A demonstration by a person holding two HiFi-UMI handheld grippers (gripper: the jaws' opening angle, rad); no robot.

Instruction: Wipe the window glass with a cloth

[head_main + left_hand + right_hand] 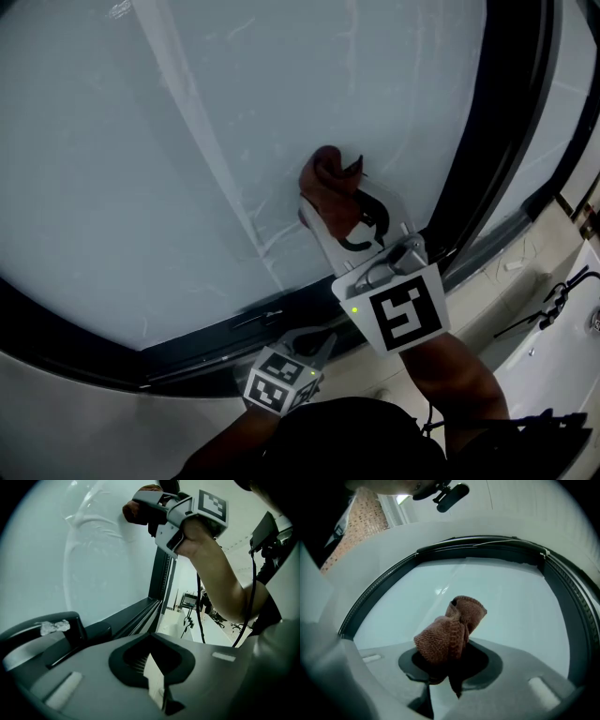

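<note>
The right gripper (pixel 449 670) had its jaws clenched on a bunched brown cloth (pixel 449 634), which protruded ahead of the jaws. In the head view, the cloth lay against the window glass (pixel 141 169), just toward 3 o'clock from the view's centre. The dark frame (pixel 502 131) ran near it at 3 o'clock. Faint streaks (pixel 267 239) marked the glass at 8 o'clock of the cloth. The left gripper (pixel 152 672) was held low, at 6 o'clock of the cloth, beside the lower frame rail and apart from the glass. Its jaws were closed together with nothing between them.
</note>
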